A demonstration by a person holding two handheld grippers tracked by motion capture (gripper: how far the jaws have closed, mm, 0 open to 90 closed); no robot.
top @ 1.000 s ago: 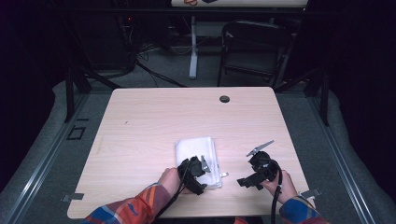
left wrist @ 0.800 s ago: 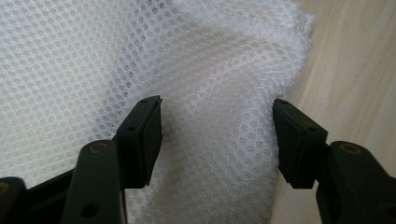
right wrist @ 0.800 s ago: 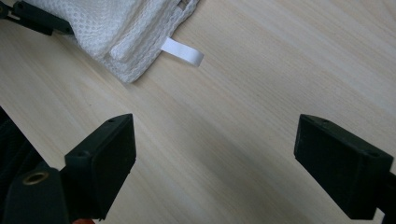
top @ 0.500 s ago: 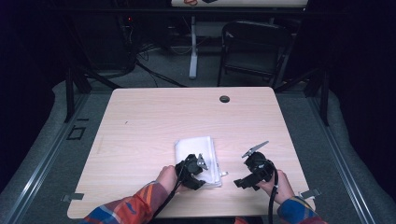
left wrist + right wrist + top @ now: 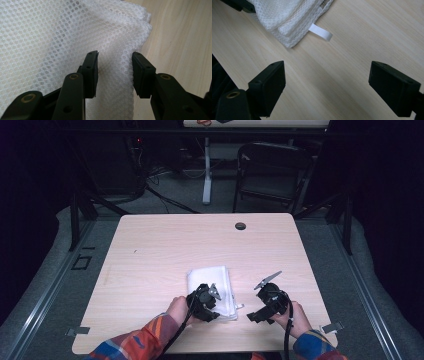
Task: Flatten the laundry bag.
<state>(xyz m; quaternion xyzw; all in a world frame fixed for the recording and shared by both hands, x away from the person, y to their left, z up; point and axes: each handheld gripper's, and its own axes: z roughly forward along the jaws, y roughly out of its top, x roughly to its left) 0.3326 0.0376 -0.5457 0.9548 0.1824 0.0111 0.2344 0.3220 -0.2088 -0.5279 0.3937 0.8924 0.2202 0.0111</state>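
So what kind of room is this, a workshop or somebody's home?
Most likely a lab or recording studio, not a home: a bare wooden table ringed by dark curtains, loose cables across the floor behind it, and a folding chair pushed aside.

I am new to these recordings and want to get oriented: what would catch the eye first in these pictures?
First, the folded white mesh cloth, bright against the pale wooden table, near the table's front edge. The left gripper sits on it, its fingers having just been closing around a fold at the cloth's edge, with a gap left. The right gripper hovers wide open over bare wood, beside the cloth's small white tag.
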